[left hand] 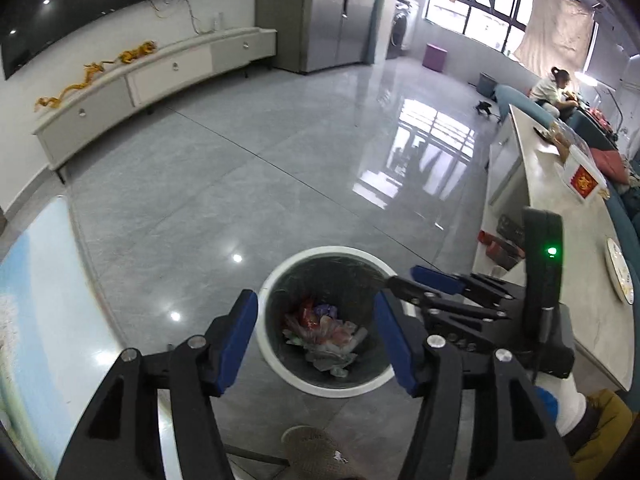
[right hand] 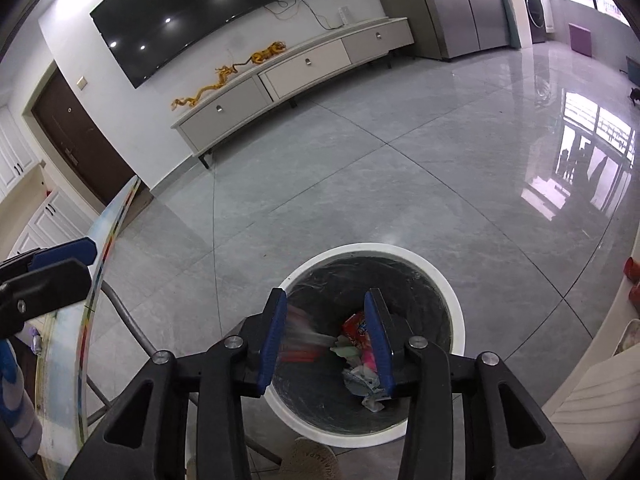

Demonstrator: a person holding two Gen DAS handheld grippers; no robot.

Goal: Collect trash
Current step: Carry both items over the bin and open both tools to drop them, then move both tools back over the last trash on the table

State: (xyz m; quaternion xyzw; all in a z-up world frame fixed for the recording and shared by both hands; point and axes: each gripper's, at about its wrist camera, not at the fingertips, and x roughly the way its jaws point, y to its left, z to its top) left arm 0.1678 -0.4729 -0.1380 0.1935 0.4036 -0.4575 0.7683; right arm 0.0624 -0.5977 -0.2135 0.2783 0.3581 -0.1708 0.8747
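Observation:
A round bin with a white rim (left hand: 280, 268) (right hand: 456, 312) and dark liner stands on the grey floor below both grippers. Crumpled wrappers and paper lie in it (left hand: 324, 336) (right hand: 360, 360). My left gripper (left hand: 316, 340) is open and empty above the bin. My right gripper (right hand: 326, 336) is open above the bin; a blurred red and white piece of trash (right hand: 300, 340) is in the air just inside its left finger, over the bin. The right gripper also shows in the left wrist view (left hand: 424, 284), and the left gripper in the right wrist view (right hand: 60, 268).
A table edge with a pale blue top (left hand: 44, 300) (right hand: 96, 276) lies at the left. A long counter (left hand: 560, 216) with a plate and boxes runs along the right. A TV cabinet (right hand: 288, 76) stands against the far wall. A slippered foot (right hand: 308, 460) is near the bin.

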